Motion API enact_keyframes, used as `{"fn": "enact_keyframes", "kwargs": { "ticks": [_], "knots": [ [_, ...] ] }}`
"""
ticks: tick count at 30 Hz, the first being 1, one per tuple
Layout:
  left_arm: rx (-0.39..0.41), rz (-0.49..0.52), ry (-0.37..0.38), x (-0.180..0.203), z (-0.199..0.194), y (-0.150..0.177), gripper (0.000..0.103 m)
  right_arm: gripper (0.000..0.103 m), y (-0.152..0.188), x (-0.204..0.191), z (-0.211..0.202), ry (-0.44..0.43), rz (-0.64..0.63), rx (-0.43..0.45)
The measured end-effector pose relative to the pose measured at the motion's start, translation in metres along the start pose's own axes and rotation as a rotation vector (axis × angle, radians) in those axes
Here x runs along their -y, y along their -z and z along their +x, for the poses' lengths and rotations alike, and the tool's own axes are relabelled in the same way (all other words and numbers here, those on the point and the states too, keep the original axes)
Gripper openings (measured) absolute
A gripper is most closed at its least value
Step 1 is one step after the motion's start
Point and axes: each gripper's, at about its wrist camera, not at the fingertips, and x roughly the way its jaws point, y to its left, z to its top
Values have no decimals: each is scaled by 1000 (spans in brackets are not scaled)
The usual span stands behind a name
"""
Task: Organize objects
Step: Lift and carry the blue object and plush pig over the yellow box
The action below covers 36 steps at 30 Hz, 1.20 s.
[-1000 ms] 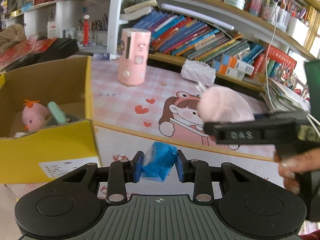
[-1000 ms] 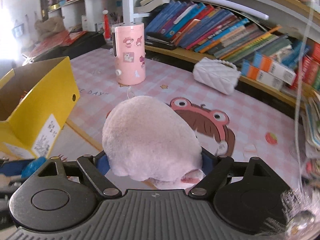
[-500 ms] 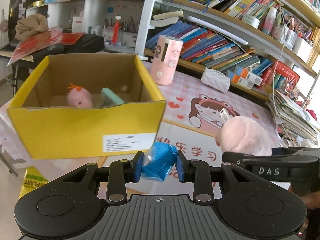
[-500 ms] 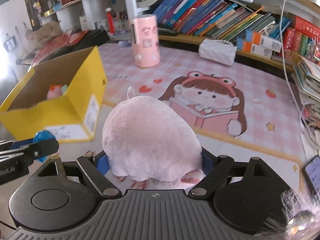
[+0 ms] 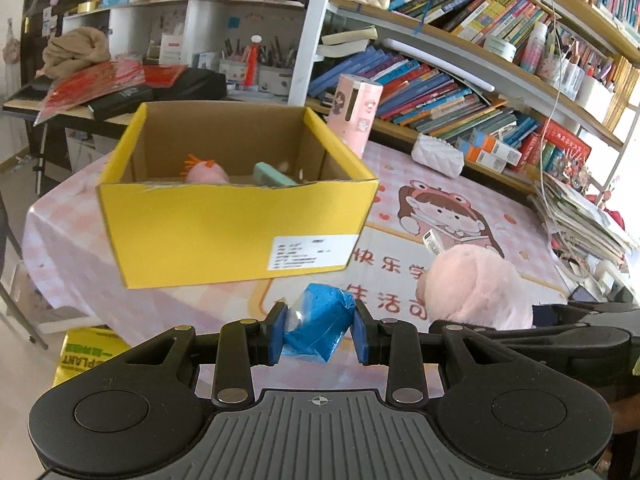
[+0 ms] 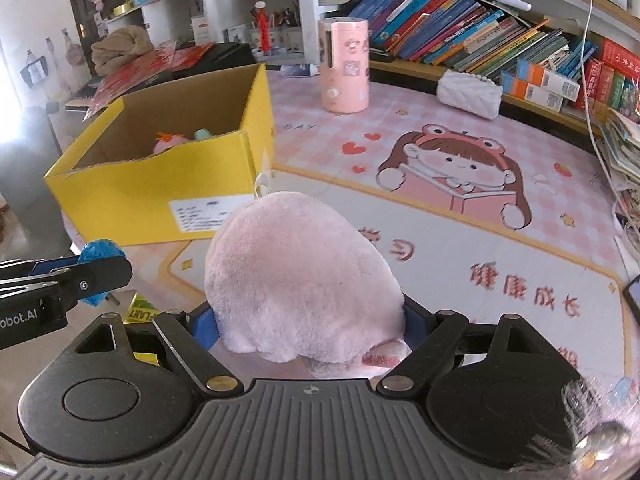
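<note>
Both views drawn back from the worktop (image 5: 500,200) since a second ago, with the yellow box (image 5: 236,232) now whole in frame and facing both claws, where only its corner showed before. Left claw (image 5: 318,330) clamped narrowly on a blue wrapped packet (image 5: 318,328); right claw (image 6: 308,322) spread wide yet gripping a pink plush toy (image 6: 296,280), both loads carried clear of the worktop. Unchanged grips across the interval, hence transport rather than pick or release. Probably lining up for drop-off into the box, already holding a small pink toy (image 5: 206,172) and a mint-green item (image 5: 274,174). Legible writing: "PLANT" on the yellow packaging (image 5: 86,354) below the worktop edge; "obot.AI" on the left claw body in the right view; "DAY" and pink Chinese characters on the mat; white label (image 5: 312,254) on the box, text too small to read
</note>
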Motion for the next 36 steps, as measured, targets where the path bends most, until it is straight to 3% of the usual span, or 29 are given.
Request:
{"fn": "enact_keyframes", "kwargs": {
  "ticks": [16,36],
  "knots": [
    [51,-21,-56,-38,-41,12,32,85,18,-63,-9,-66,-63,2],
    [139,22,-56,-51,-57,-6,32,86,5,-92,-23,-49,-111,69]
  ]
}}
